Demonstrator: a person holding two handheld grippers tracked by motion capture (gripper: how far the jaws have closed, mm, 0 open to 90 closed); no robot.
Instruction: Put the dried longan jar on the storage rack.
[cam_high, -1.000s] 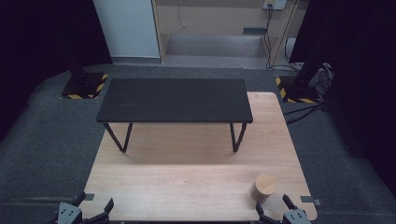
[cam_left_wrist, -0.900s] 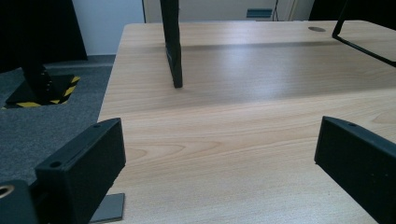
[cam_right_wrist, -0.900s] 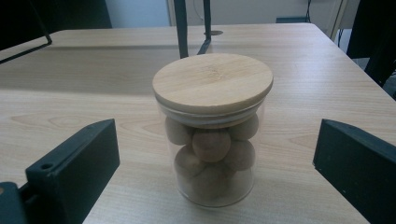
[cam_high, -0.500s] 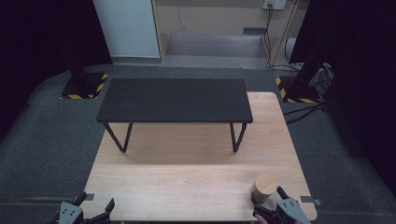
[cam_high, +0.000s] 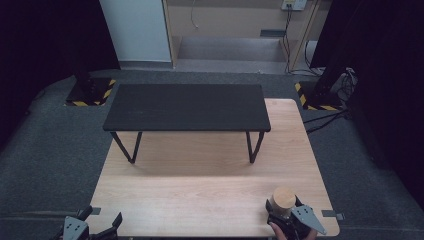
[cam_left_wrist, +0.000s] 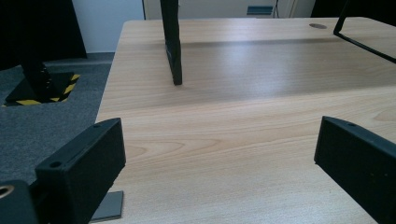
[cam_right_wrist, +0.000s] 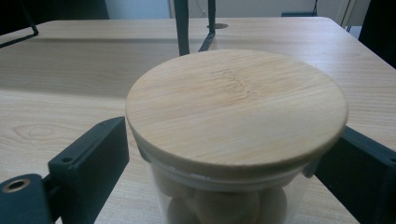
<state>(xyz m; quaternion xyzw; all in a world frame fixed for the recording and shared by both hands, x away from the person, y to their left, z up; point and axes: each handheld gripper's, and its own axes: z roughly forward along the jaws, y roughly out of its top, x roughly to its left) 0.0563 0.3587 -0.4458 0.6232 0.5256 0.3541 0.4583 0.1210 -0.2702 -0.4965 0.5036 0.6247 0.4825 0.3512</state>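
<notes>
The jar (cam_right_wrist: 236, 135), clear with a round wooden lid (cam_right_wrist: 236, 105) and pale rounded pieces inside, stands upright on the table (cam_high: 200, 200) near its front right corner. Your right gripper (cam_high: 289, 220) has come forward since a second ago: then it sat short of the jar with a gap between them, and now its jaws reach along either side of the jar just under the lid. The jaws are apart; whether they press the glass cannot be told. The jar itself has not moved. Your left gripper (cam_high: 87, 227) stays at the front left edge, where it was before, its jaws spread wide over bare wood. Farther back, the black bench (cam_high: 187, 107) stands on the table, unchanged.
</notes>
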